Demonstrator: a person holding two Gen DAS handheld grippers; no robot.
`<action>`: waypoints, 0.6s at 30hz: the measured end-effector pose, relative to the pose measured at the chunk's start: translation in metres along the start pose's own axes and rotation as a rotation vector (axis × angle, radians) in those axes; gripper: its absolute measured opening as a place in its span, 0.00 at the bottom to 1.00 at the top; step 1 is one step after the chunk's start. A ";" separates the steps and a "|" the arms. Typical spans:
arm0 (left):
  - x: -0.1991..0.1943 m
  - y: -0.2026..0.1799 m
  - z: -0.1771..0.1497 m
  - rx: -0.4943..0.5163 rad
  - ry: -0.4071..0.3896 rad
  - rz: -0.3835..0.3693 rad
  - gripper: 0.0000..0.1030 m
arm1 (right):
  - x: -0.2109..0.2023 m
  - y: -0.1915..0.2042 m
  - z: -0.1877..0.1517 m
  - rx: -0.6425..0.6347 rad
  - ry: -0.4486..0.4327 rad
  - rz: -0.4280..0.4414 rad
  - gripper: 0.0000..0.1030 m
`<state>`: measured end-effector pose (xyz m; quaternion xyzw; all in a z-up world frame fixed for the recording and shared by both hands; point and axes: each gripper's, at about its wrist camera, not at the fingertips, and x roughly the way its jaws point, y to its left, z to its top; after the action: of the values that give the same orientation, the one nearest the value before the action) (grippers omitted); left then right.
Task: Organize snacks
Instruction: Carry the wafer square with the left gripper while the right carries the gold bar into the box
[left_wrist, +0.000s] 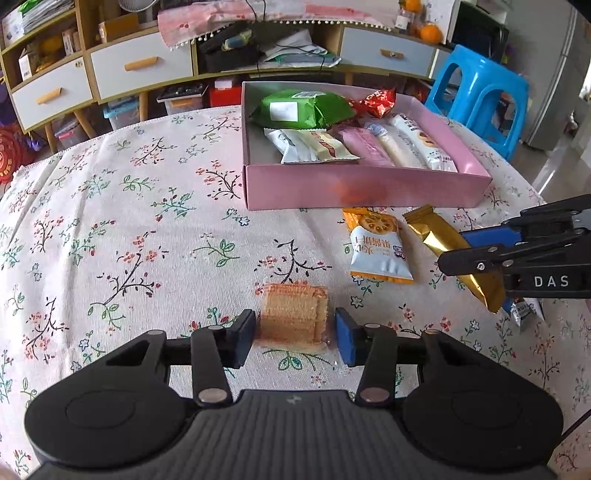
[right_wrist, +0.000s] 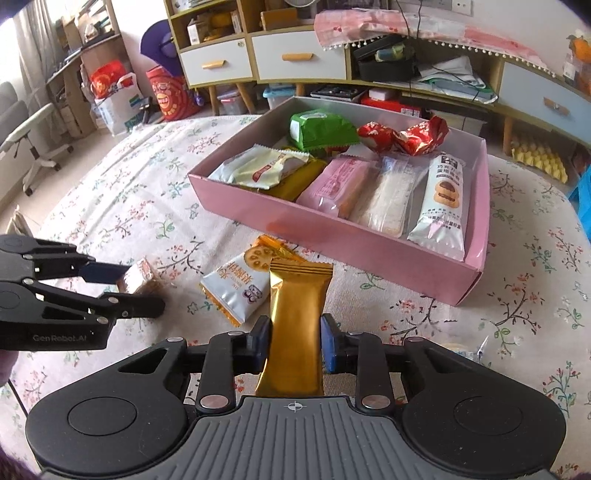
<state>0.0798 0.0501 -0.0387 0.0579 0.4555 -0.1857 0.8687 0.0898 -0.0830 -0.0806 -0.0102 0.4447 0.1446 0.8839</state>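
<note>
Floral tablecloth (left_wrist: 110, 221); "DAS" right gripper (right_wrist: 293, 341) jaws clamped on gold packet (right_wrist: 295, 325), left gripper (left_wrist: 295, 336) jaws apart around wafer pack (left_wrist: 293, 314).

A pink, open-topped box (right_wrist: 369, 251) sits on the flower-patterned tabletop (left_wrist: 122, 236), holding a green packet (right_wrist: 321, 130), a red foil sweet (right_wrist: 402, 136), a white-and-cream packet (right_wrist: 258, 170), a pink bar (right_wrist: 340, 184), a clear-wrapped pale bar (right_wrist: 388, 197) and a white biscuit packet (right_wrist: 443, 203). In front lie an orange-and-white cracker packet (left_wrist: 378, 245) and a clear-wrapped wafer block (left_wrist: 293, 317). A gold foil bar (right_wrist: 295, 325) stands nearly upright, pinched at its sides.
</note>
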 end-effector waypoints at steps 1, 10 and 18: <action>0.000 0.000 0.000 -0.004 0.000 -0.001 0.41 | -0.001 -0.001 0.001 0.007 -0.003 0.004 0.27; -0.008 0.000 0.010 -0.042 -0.037 -0.012 0.40 | -0.019 -0.013 0.012 0.093 -0.061 0.045 0.27; -0.011 -0.005 0.028 -0.088 -0.096 -0.030 0.40 | -0.030 -0.030 0.029 0.168 -0.129 0.051 0.27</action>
<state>0.0941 0.0409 -0.0128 0.0040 0.4220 -0.1809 0.8884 0.1037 -0.1144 -0.0428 0.0846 0.3977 0.1298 0.9043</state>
